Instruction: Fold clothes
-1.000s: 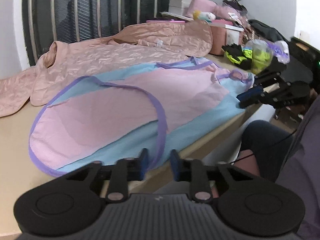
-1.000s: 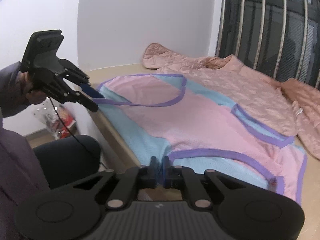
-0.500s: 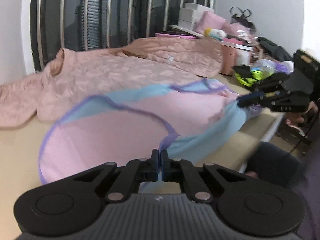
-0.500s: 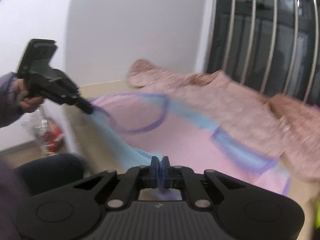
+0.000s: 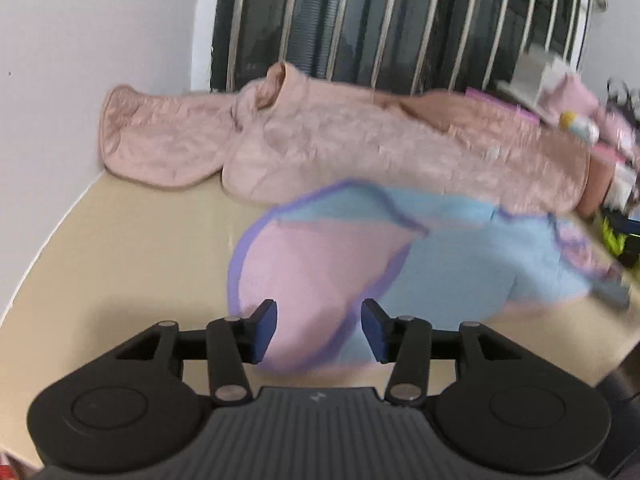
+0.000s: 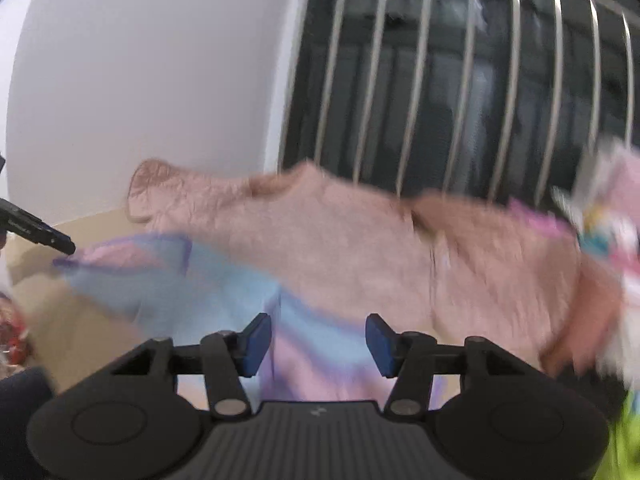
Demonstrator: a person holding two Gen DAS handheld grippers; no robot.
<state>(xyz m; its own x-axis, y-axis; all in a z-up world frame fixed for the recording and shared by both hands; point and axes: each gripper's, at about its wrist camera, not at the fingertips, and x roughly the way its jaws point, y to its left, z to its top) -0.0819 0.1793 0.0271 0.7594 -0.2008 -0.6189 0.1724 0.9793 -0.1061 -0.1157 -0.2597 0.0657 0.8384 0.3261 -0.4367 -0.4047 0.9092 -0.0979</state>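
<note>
Surface [image 5: 132, 248] is tan, in a white-walled corner under a barred window [image 5: 400, 20]. My left claw [image 5: 319, 330] and right claw [image 6: 319, 340] are both opening, half wide, pads off the cloth. Pink-and-blue garment [image 5: 320, 264] lies between the pads toward 12 o'clock, running 9 to 3, with a quilted pink jacket [image 5: 340, 144] beyond.
</note>
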